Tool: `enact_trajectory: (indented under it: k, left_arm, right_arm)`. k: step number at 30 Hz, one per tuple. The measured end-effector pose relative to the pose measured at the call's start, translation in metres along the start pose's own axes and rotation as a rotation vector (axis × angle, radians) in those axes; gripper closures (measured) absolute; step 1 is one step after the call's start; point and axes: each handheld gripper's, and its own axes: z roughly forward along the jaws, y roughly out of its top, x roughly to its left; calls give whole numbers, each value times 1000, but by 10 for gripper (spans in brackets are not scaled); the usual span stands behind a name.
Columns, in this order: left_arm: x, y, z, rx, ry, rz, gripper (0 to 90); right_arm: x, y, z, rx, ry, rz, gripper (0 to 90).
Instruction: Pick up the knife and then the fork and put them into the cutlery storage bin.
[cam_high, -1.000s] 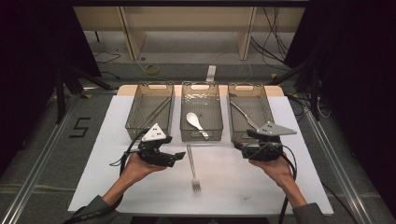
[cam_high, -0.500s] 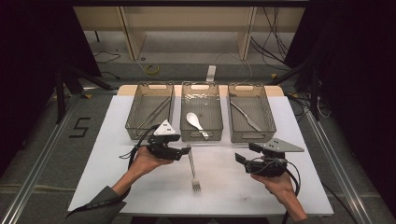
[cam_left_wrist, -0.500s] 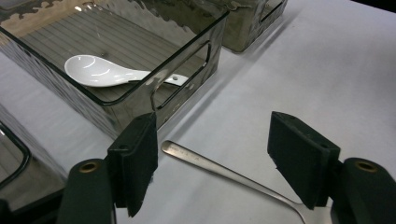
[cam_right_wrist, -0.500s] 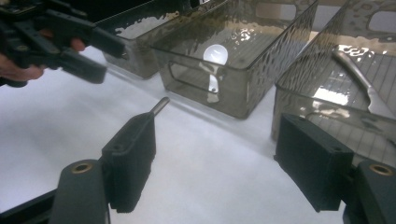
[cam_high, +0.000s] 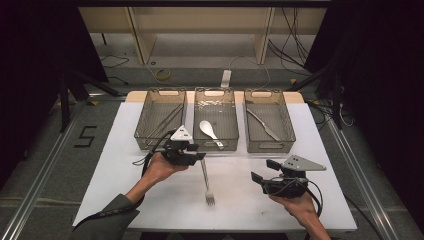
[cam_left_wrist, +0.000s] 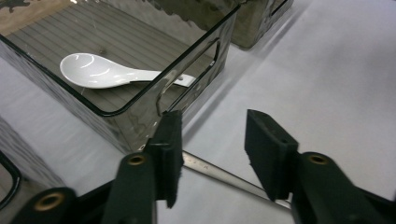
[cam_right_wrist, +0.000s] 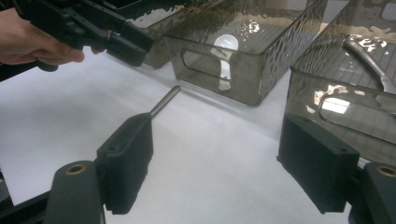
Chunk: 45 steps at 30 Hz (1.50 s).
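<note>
**Fork about to be picked up by its handle**

Below the middle bin (cam_high: 216, 124), the fork (cam_high: 206, 181) lies flat on the white worktop (cam_high: 120, 175), tines toward the person, handle end toward the bin's front wall. The left claw (cam_high: 199, 156) straddles that handle; its jaws have just been closing, the steel shaft sits between them, and the pads do not yet press on it, so it counts as released. The right claw (cam_high: 264, 171) hovers right of the fork, jaws wide apart and holding nothing.

My judgement: the fork is stiff, light, smooth metal and may slip or pivot. A hold across the handle's narrow sides, near its end, looks best.

Left of the worktop, the floor bears a "5" (cam_high: 86, 136). I can read no brand.
</note>
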Motion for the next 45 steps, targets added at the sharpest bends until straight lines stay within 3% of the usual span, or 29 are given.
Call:
enact_trajectory:
  k: [5, 10, 13, 23, 26, 31, 38, 41, 45]
  left_arm:
    - [-1, 5, 9, 25, 27, 40, 726]
    - [-1, 6, 21, 67, 27, 60, 879]
    - [0, 7, 27, 90, 39, 57, 886]
    - [1, 0, 54, 179, 12, 76, 887]
    - [2, -2, 57, 183, 11, 68, 887]
    - [0, -7, 65, 226, -1, 93, 887]
    - [0, -6, 61, 289, 14, 100, 887]
    - [0, -7, 56, 332, 29, 119, 887]
    - [1, -11, 46, 383, 22, 112, 887]
  right_arm:
    - [3, -2, 1, 10, 6, -12, 272]
    - [4, -2, 0, 11, 9, -11, 271]
    - [4, -3, 0, 12, 9, -12, 271]
    - [7, -3, 1, 16, 19, -22, 270]
    - [7, -3, 1, 20, 22, -23, 270]
    - [8, -3, 2, 23, 25, -27, 270]
    - [8, -3, 1, 21, 25, -27, 270]
    - [8, -2, 0, 21, 22, -34, 270]
    - [8, -2, 1, 25, 26, -38, 270]
